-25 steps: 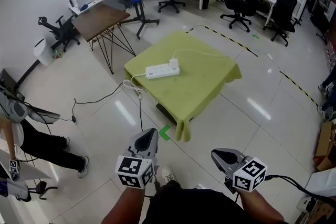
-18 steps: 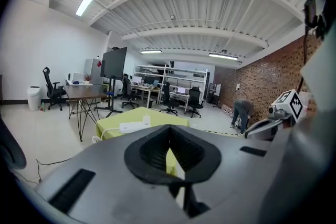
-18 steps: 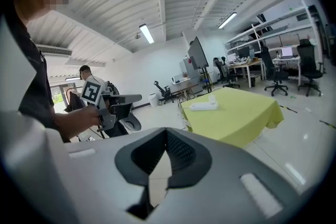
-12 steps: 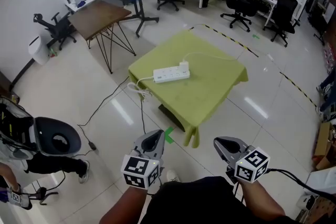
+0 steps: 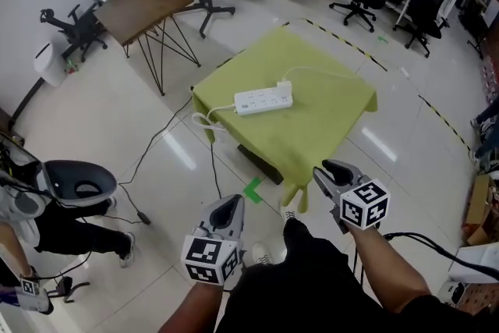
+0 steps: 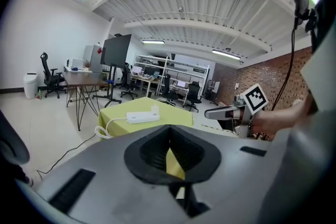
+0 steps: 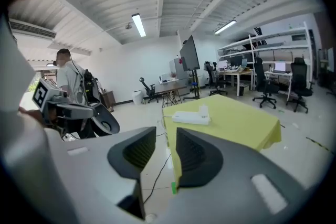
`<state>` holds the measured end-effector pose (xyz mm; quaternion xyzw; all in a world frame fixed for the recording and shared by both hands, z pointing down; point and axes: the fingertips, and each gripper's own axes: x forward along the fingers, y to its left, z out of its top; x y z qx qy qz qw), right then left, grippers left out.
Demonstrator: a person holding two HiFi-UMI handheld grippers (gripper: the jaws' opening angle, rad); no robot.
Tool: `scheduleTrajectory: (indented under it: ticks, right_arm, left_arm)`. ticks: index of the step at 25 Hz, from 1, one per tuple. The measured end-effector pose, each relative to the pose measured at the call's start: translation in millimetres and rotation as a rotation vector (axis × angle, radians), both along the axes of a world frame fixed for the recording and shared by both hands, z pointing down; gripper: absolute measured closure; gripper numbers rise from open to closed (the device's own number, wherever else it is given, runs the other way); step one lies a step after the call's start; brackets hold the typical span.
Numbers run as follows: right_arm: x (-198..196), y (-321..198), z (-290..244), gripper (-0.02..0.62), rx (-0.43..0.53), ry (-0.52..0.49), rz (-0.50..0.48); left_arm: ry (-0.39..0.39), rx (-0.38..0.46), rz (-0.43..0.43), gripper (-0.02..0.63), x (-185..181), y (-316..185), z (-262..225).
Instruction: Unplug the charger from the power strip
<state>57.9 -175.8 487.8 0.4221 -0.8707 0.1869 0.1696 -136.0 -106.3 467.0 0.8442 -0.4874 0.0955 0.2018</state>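
Note:
A white power strip lies on a low table under a yellow-green cloth. A white charger stands plugged into the strip's right end, and its thin white cable runs off to the right. Both grippers hang in the air short of the table. My left gripper is over the floor, shut and empty. My right gripper is near the cloth's front corner; its jaws are opening with nothing between them. The strip and charger show far ahead in both gripper views.
The strip's white lead coils off the table's left edge. A black cable crosses the floor. A green tape mark lies by the table. A brown table stands behind, office chairs beyond it. A person with a chair is at the left.
Both grippers have moved forward toward the table, the right one farther, up to the cloth's corner. The table now sits closer in the head view.

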Motion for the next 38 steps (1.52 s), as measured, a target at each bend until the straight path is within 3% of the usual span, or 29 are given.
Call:
scheduleTrajectory:
  ticks: [6, 12, 21, 27, 30, 31, 38]
  right_arm:
    - [-8.0, -94.9, 40.7, 0.425, -0.012, 0.042, 0.018]
    - [-11.1, -193.3, 83.3, 0.377, -0.057, 0.056, 0.044]
    - [-24.9, -307.6, 144.8, 0.254, -0.119, 0.116, 0.067]
    - [-42.0, -339.2, 164.5, 0.252, -0.115, 0.157, 0.038]
    - [-44.2, -346.8, 165.4, 0.283, -0.087, 0.18, 0.05]
    - [-43.5, -349.0, 166.2, 0.317, -0.084, 0.186, 0.056]
    - [-44.7, -347.5, 162.1, 0.324, -0.068, 0.17, 0.051]
  left_arm:
    - [-0.034, -0.044, -0.028, 0.6, -9.5, -24.0, 12.6]
    - [-0.07, -0.073, -0.113, 0.6, -22.5, -56.8, 14.1]
    - [-0.115, -0.103, -0.214, 0.6, -35.8, -97.8, 25.6]
    - [-0.127, -0.149, -0.283, 0.6, -46.6, -97.8, 30.8]
    - [-0.125, -0.151, -0.312, 0.6, -55.1, -98.8, 31.6]
    - [-0.128, -0.15, -0.316, 0.6, -57.4, -99.2, 32.6]
    - [-0.109, -0.154, -0.328, 0.6, -60.4, -96.4, 35.5]
